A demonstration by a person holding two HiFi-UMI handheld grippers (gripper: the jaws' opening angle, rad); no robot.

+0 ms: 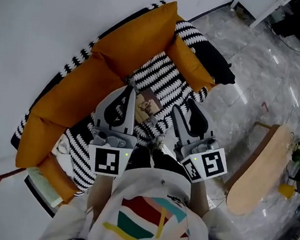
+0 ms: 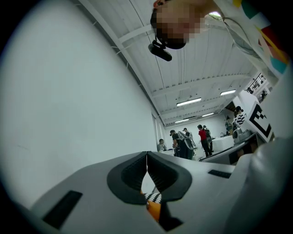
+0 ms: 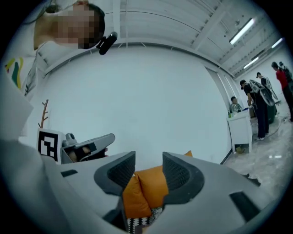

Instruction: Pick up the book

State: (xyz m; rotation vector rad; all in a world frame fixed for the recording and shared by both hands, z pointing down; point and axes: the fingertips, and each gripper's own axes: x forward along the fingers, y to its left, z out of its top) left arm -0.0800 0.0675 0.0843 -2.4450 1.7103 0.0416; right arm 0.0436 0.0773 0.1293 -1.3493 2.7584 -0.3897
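A book [image 1: 147, 106] with a brownish cover lies on the black-and-white striped seat of an orange sofa [image 1: 120, 50]. In the head view both grippers hover over the seat, one either side of the book. My left gripper [image 1: 127, 91] is just left of it, and in its own view the left gripper [image 2: 147, 160] has its jaws closed tip to tip with nothing between them. My right gripper [image 1: 186, 107] is to the book's right. In its own view the right gripper [image 3: 149, 162] stands open, and orange cushions [image 3: 146, 189] show through the gap.
A white wall runs behind the sofa. A wooden board [image 1: 259, 171] leans on the marble floor [image 1: 252, 63] at right, beside a small plant [image 1: 299, 156]. A pale flat object [image 1: 42, 185] lies by the sofa's lower left end. Several people [image 2: 201, 139] stand far off.
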